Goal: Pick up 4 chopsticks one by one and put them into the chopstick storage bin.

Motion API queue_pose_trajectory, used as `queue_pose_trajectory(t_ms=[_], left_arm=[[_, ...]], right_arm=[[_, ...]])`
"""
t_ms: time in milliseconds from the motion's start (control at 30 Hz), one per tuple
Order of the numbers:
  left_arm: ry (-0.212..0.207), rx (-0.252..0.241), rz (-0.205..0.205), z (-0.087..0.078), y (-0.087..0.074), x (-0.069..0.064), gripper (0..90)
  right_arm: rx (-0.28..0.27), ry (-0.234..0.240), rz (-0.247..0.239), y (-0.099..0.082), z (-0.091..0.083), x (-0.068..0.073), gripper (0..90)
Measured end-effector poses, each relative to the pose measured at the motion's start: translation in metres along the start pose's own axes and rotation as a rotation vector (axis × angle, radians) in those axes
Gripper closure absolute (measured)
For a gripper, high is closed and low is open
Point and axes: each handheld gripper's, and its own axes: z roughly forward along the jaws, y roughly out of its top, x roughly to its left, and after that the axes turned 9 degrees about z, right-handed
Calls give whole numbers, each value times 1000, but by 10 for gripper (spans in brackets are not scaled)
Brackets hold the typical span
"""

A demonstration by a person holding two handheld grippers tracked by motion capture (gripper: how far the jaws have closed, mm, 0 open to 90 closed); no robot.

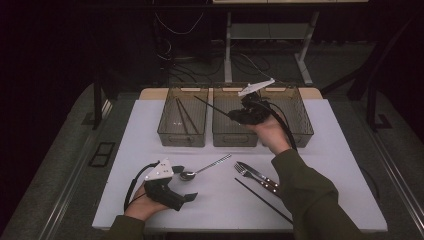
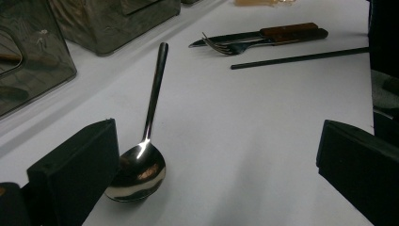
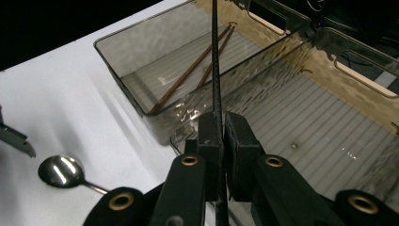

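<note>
Your right gripper [image 1: 239, 113], in the upper centre of the high view, pinches a black chopstick [image 1: 210, 105] between its jaws; the stick slants up and left over the middle bin [image 1: 235, 136]. In the right gripper view that chopstick [image 3: 216, 61] runs straight up from the pressed-together jaws, above the bins. The left bin [image 3: 123, 66] holds two brown chopsticks [image 3: 188, 70]. Your left gripper [image 1: 186, 176], at the lower left of the high view, rests on the table [image 1: 150, 125] with its jaws spread, the spoon [image 2: 141, 160] bowl just beside one jaw. A second black chopstick [image 1: 262, 200], fork [image 1: 246, 172] and knife [image 1: 257, 172] lie lower right.
</note>
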Motion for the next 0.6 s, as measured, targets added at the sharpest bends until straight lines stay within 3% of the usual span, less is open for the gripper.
queue_pose_trajectory(t_ms=[600], left_arm=[[-5,-2,14,0,1,0,0]], right_arm=[[41,-2,7,31,54,13,857]])
